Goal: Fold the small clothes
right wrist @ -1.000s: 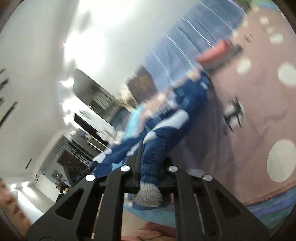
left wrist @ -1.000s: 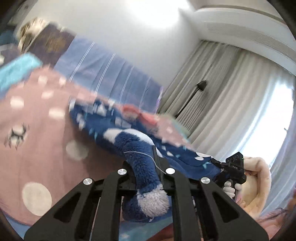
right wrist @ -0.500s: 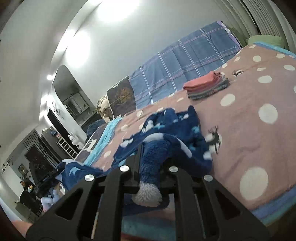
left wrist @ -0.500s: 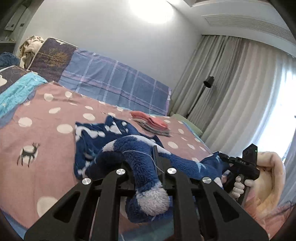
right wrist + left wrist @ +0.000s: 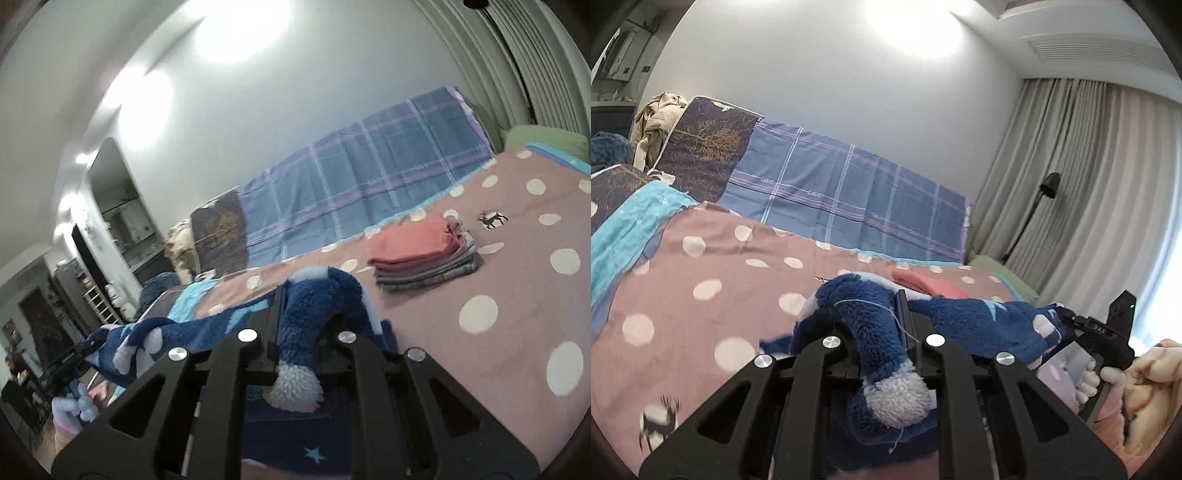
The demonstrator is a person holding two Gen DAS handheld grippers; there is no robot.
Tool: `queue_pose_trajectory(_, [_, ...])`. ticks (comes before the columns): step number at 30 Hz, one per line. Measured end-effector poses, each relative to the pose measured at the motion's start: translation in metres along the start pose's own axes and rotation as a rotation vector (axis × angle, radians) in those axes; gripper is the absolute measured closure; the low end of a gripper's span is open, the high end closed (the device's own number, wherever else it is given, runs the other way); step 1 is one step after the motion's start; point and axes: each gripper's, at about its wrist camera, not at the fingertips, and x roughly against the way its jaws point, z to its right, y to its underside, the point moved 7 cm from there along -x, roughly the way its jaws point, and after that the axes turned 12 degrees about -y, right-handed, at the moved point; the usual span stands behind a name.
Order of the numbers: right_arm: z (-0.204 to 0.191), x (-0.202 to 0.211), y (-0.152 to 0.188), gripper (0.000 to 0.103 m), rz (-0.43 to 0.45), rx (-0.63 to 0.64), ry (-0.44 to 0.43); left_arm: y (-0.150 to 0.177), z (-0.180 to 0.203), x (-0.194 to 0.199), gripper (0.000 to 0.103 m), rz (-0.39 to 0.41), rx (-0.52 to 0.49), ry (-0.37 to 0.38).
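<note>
My left gripper (image 5: 882, 332) is clamped on one fluffy corner of the blue fleece garment (image 5: 979, 325), and my right gripper (image 5: 299, 325) pinches the other corner. The cloth hangs stretched between them so, I think, an edge stays straight for folding. At two o'clock from my right fingers, the folded stack (image 5: 424, 254) rests on the dotted bedspread (image 5: 517, 295).
</note>
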Motion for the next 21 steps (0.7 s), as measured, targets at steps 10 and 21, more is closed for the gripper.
queue_pose_trajectory(10, [0.145,-0.166,0.095,0.091,-0.31,-0.081,0.25,0.088,-0.049,-0.198,0.087,-0.276,-0.165,-0.348])
queue_pose_trajectory(21, [0.145,-0.161,0.096,0.079,-0.333,-0.086,0.165,0.098,-0.056,-0.201,0.077,-0.353,-0.128,-0.254])
